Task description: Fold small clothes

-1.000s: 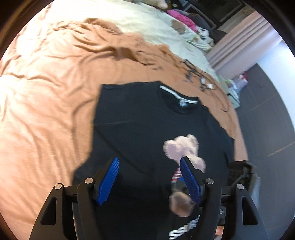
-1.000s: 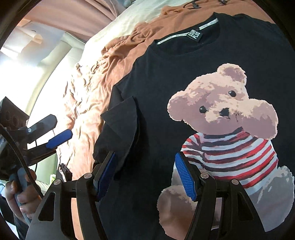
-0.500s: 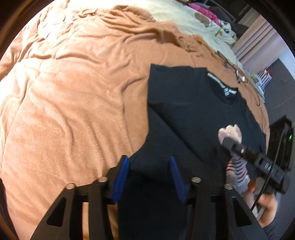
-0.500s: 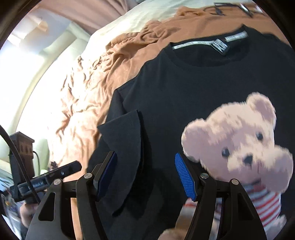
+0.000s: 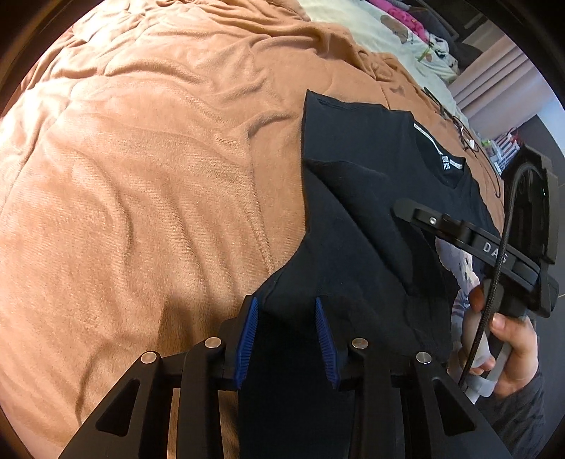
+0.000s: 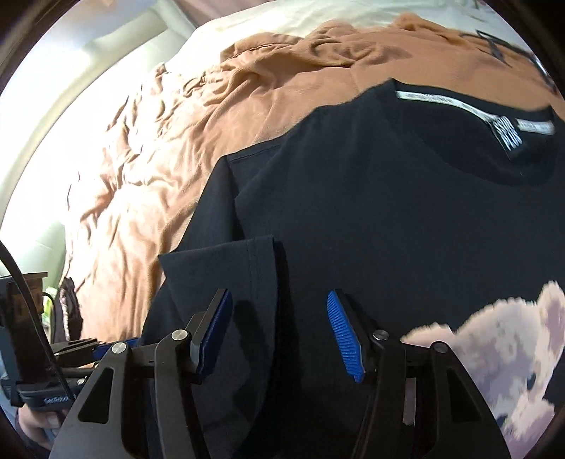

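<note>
Shirt [image 5: 356,212] lies on the blanket [image 5: 141,176] near its right edge. Left claw [image 5: 287,339] has just moved to the shirt's side edge, narrowed around cloth. Right claw [image 6: 279,335] stays open above the sleeve [image 6: 229,268]. Side fold starts.

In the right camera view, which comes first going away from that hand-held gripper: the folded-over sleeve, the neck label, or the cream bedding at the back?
From the right hand-held gripper:
1. Folded sleeve of the black T-shirt, just ahead, slightly left.
2. Neck label, upper right at the collar.
3. Cream bedding, top, beyond the orange blanket.
</note>
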Demonstrator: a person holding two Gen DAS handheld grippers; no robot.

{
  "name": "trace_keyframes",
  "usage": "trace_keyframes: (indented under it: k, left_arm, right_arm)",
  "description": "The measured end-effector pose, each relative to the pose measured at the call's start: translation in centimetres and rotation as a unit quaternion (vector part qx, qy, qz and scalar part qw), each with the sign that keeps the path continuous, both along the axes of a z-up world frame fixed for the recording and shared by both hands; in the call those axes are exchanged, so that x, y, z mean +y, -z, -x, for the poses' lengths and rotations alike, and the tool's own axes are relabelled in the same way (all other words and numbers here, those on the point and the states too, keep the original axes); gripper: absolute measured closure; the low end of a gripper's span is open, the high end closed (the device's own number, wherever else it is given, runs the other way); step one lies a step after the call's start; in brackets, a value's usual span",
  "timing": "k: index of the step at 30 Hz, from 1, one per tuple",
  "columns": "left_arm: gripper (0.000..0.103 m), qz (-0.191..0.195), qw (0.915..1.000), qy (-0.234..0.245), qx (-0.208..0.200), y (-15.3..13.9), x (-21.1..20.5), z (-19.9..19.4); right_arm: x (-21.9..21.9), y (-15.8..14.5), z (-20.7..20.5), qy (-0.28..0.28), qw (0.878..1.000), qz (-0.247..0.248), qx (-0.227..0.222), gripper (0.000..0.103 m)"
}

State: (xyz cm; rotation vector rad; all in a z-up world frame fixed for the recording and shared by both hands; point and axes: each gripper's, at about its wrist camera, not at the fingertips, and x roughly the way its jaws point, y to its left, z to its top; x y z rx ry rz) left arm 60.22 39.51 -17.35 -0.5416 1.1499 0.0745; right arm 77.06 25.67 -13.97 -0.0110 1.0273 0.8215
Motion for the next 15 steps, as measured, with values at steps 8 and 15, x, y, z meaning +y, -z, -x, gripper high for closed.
trace_keyframes:
  k: [8, 15]
  left_arm:
    - [0.068, -0.001, 1.0, -0.002, -0.002, 0.0, 0.0, -0.1]
    - [0.068, -0.005, 1.0, -0.003, 0.002, -0.2, 0.2, 0.1]
  right_arm:
    - [3.1, -0.1, 0.9, -0.017, 0.997, 0.06, -0.035, 0.078]
    - [1.0, -3.0, 2.3, 0.017, 0.997, 0.051, -0.056, 0.1]
